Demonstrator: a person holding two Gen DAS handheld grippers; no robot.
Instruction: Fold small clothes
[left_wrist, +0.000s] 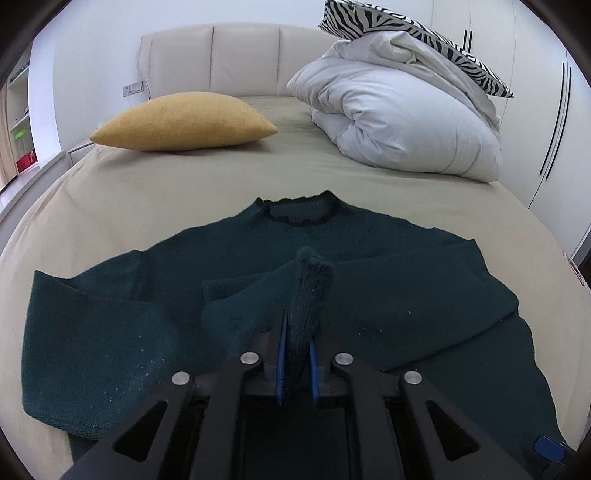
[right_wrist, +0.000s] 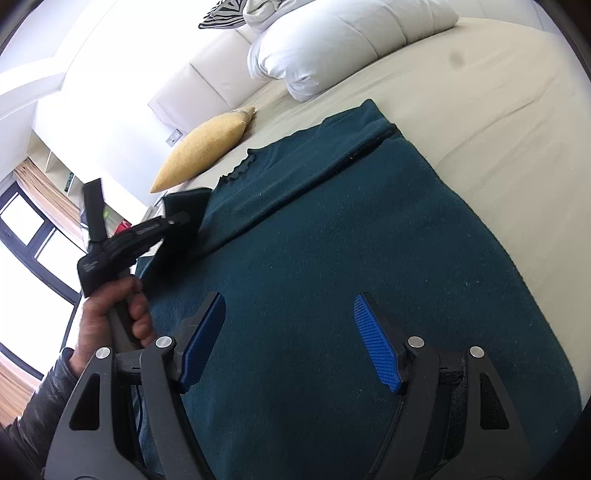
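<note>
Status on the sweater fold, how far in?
Early. Done: sweater spread on the bed, one sleeve across the chest. In hand: left gripper shut on a cuff; right gripper open above the body. Left: lay sleeve, fold body.

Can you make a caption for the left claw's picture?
Left claw pinches the green sweater's sleeve cuff on the bed.

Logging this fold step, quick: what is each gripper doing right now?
Left gripper: shut on a fold of the sweater.
Right gripper: open, over the sweater, holding nothing.
</note>
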